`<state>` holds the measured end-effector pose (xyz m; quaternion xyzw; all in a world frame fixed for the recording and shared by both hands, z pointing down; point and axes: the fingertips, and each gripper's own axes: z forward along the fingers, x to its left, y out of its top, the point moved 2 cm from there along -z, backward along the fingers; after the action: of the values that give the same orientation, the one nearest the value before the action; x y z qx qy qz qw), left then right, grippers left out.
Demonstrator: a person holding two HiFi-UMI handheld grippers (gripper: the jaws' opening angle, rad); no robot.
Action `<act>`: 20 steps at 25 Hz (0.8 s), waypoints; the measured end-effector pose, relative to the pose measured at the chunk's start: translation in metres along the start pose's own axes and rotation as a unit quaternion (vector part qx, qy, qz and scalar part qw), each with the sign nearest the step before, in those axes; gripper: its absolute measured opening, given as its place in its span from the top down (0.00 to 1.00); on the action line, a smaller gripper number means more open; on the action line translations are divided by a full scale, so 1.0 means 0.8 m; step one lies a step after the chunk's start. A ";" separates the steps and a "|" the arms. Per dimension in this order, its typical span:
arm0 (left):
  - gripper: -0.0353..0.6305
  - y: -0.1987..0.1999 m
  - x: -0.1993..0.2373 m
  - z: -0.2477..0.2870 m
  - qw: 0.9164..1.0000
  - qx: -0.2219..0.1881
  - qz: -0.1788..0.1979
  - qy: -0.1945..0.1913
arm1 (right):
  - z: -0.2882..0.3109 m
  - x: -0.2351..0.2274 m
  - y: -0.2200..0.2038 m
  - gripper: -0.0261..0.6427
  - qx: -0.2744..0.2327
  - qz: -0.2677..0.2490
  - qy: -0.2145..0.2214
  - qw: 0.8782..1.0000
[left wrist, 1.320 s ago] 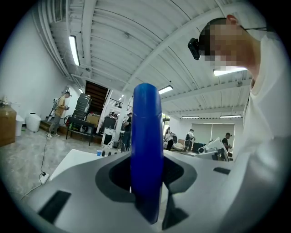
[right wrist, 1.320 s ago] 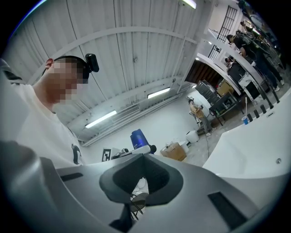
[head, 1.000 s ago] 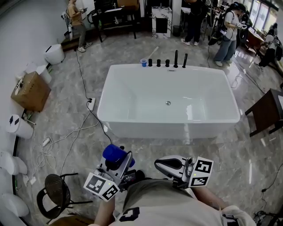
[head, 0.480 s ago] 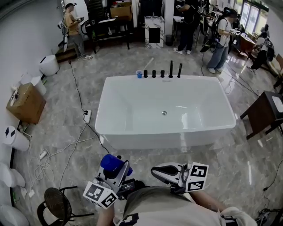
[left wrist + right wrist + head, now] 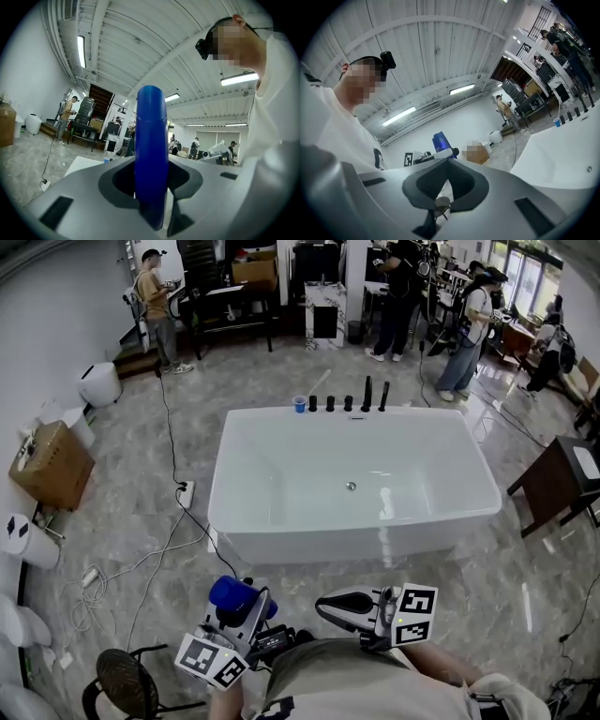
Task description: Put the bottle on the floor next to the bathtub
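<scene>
Two grippers: we see both held low before the person's body, on the near side of the bathtub (image 5: 246,542), side by side and apart.
Left gripper (image 5: 248,606): its jaws are clamped on the bottle (image 5: 151,154), one pressing on each flank, and its marker cube (image 5: 214,659) sits nearest the person.
Right gripper (image 5: 326,605): jaws drawn together with nothing between them (through the hollow behind them we make out only a round chair on the floor).
Bottle, look: deep blue all over, smooth and glossy, with a rounded top. In the left gripper view it stands as a narrow upright column that rises well above the jaws. From the head view it reads as a rounded blue lump. We find no label on it, and we cannot tell a cap from the body.
Bottle, place: carried in the left gripper above the floor (image 5: 141,493), not yet set down. It lies left of the right gripper and near the tub's front left corner, without touching the tub.
Bathtub: white, rectangular, freestanding, with a row of black taps (image 5: 367,395) and a small blue cup (image 5: 299,404) on its far rim.
Floor: grey marbled tile, with a white cable (image 5: 155,554) trailing across it left of the tub.
</scene>
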<state>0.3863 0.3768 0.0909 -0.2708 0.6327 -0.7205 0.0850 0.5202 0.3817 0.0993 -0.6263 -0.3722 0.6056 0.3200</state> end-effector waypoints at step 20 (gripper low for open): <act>0.67 0.005 0.109 -0.075 0.998 -0.022 -0.033 0.055 | 0.131 -0.011 -0.023 0.92 0.077 0.022 0.052 0.995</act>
<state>0.2823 0.3877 0.1088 -0.2533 0.6427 -0.7228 0.0199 0.4141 0.3784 0.1131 -0.6384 -0.2941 0.6060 0.3725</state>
